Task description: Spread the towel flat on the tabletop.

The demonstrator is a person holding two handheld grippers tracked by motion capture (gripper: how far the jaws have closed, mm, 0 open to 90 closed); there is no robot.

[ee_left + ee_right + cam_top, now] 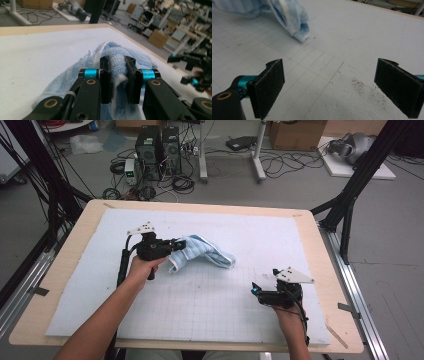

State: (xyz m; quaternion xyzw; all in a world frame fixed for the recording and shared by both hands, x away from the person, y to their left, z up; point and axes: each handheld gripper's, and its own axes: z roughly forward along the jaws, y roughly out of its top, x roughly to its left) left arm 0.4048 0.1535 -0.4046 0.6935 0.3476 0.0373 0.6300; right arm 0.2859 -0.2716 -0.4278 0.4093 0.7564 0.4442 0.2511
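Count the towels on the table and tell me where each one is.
1. A single blue towel lies crumpled left of the middle of the white mat, one end pinched in the left gripper. The right gripper sits apart near the front, fingers open.

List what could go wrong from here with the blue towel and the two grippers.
1. The left gripper pinches only a narrow fold of the blue towel, so the cloth might slip out if pulled.
2. Most of the towel lies bunched on the white mat; dragging could leave it crumpled rather than flat.
3. The right gripper is open and apart from the towel's loose end, which may flop uncontrolled.
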